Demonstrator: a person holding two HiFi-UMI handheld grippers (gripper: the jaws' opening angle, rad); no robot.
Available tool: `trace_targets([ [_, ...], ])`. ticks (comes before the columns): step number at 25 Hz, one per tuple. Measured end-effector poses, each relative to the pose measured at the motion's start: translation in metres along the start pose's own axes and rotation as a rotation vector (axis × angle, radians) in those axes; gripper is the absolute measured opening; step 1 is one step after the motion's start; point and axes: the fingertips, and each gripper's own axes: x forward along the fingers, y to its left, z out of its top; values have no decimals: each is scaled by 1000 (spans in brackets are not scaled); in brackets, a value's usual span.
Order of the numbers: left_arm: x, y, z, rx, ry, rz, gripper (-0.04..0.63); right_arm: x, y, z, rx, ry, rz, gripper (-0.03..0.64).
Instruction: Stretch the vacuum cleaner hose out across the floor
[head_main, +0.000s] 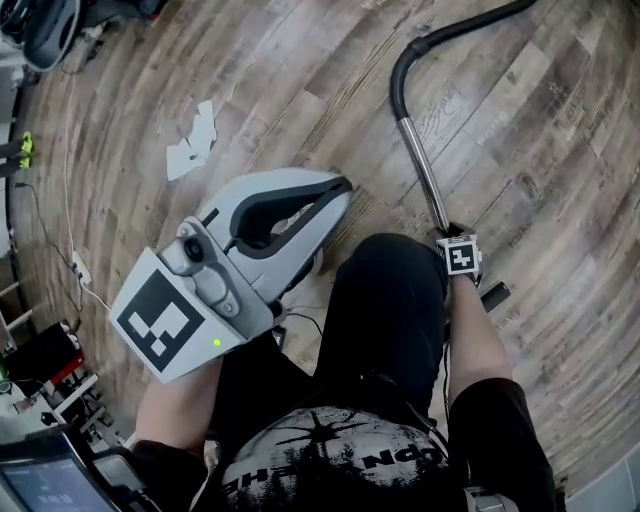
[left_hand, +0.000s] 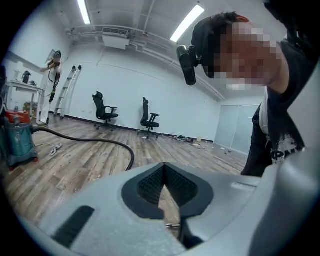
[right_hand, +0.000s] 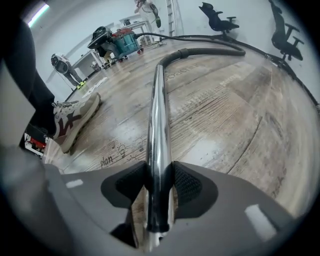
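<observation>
The left gripper (head_main: 340, 195) is held up off the floor (head_main: 550, 150) with its fingers (left_hand: 147, 185) pressed together on nothing, only bare boards showing through the gap behind the pads; ahead of those fingers and to their left, well apart, the black hose (left_hand: 95, 141) lies in a loose curve across the boards and runs back to the teal vacuum cleaner (left_hand: 17, 142) at the far left; some paper scraps (head_main: 195, 140) lie beyond these fingers and are no part of the job; to the right, past the person's dark trouser leg (head_main: 390, 300), the right gripper (right_hand: 159, 175) points steeply down, and its fingers (right_hand: 187, 182) pinch the chrome wand (right_hand: 158, 115), a pad on either side of the tube near its lower end; the wand's long axis runs straight away from these fingers, low along the floor, to a black bend where the hose joins and sweeps off to the right and back toward the machine; a shoe (right_hand: 75, 120) stands to the left of the wand, near but not touching it; the right hand is plainly the nearer one, already on the wand, while the left is empty and far off; judged from this, the coming pull should follow the wand's own line, drawing it away from the vacuum cleaner so the curve beyond the bend straightens; a sideways tug could let the smooth tube turn or slip between the pads
</observation>
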Motion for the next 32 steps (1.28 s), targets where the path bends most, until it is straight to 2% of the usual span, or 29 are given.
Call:
trace_targets([
  [3,-2,1,-5,-20,-4,6,0,1,3,-7,-3,49,-20,179],
  [5,-3,1,-8,-20,0,13,0,1,4,-2,-18,44,-26,181],
  [8,-6,3,-17,-12,22,21,0,0,8,-12,10,99,-15,178],
  [11,-9,5,-25,6,57,30,0,-2,14,-11,26,121,30,176],
  [15,-8,6,-46,30,143,22,0,-5,26,-1,42,99,111,176],
  [17,1,5,-55,60,180,8,0,-7,17,3,14,71,80,178],
  [20,18,13,-71,59,218,-15,0,-15,2,2,-15,98,13,178],
  [25,72,33,-141,34,343,-56,0,-50,-19,12,-80,106,-21,178],
  [29,113,43,-202,66,457,-58,0,-74,-38,18,-124,128,-36,178],
  [31,136,37,-226,22,478,-85,8,-94,-50,21,-144,147,-66,178],
  [32,148,29,-239,-34,483,-107,35,-106,-55,22,-154,154,-81,178],
])
